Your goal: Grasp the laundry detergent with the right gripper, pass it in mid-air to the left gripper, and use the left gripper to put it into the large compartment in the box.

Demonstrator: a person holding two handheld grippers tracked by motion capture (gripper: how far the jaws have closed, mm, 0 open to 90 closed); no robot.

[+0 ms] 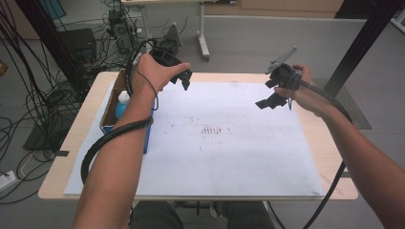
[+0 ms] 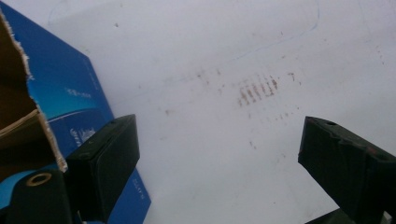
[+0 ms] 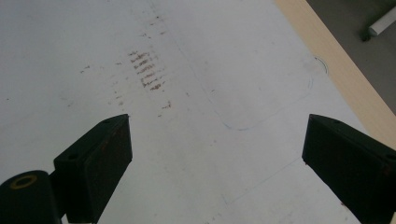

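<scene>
White sheet over a pale wood table, stained with rows of brown marks near its middle; faint blue pen outlines at the far corner in the right gripper view.

Blue box, torn cardboard rim, at the table's left edge beside my left forearm; a bottle with a white cap stands inside it. Nearest item to my left gripper.

Left gripper: held above the sheet just right of the box, jaws wide apart, nothing between them. One jaw sits close against the box's blue side in the left gripper view.

Right gripper: held over the sheet's far right part, jaws wide, holding nothing.

Risks, as I judge them: swinging left, my jaw or trailing cable could catch the torn rim and tip the box or topple the bottle. A low pass could snag and wrinkle the sheet.
</scene>
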